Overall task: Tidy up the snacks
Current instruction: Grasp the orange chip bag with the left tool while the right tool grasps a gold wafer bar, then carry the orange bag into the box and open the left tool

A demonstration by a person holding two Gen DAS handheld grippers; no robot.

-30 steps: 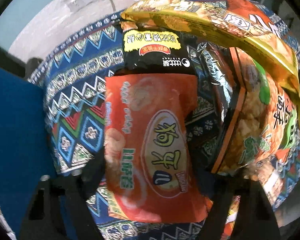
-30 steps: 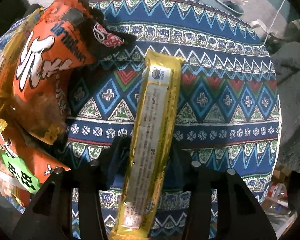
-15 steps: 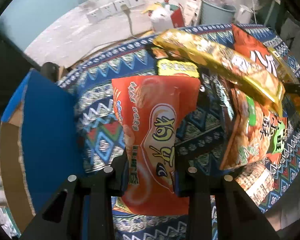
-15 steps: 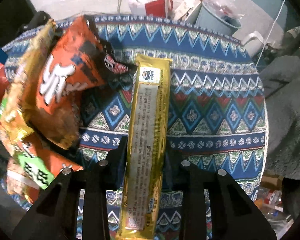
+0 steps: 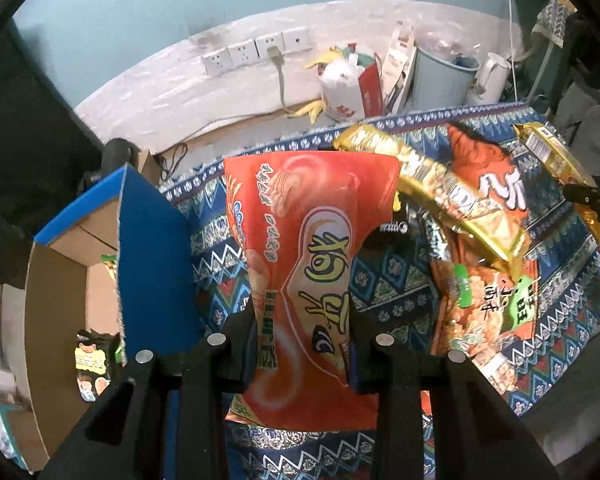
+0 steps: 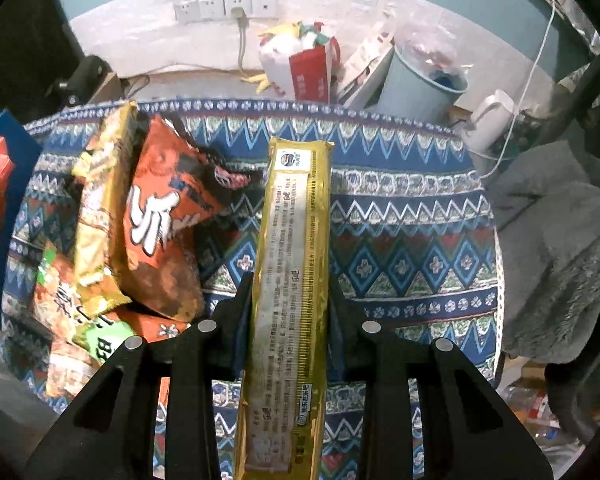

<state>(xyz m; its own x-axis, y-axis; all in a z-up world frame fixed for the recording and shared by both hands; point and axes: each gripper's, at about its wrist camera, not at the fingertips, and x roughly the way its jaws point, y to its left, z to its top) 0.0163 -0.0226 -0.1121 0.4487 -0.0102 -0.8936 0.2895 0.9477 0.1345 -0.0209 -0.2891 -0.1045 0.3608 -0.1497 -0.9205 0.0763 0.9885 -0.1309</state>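
Note:
My left gripper (image 5: 302,320) is shut on a red-orange snack bag (image 5: 308,248) and holds it up above the patterned tablecloth (image 5: 384,276). My right gripper (image 6: 290,296) is shut on a long gold snack pack (image 6: 292,280), also lifted off the table; that pack shows at the right edge of the left wrist view (image 5: 556,160). A pile of snacks lies on the cloth: a gold bag (image 5: 440,188), an orange bag with white lettering (image 6: 160,216) and an orange bag with a green label (image 5: 484,304).
An open cardboard box with blue outer walls (image 5: 152,264) stands left of the table, with a small snack pack (image 5: 92,364) inside. Behind the table are wall sockets (image 6: 226,6), a grey bin (image 6: 416,84), bags and a white kettle (image 6: 492,120). A grey blanket (image 6: 560,248) lies right.
Both grippers have risen and tilted up with their snacks; the table has dropped lower in view, and the box and back wall have come into sight.

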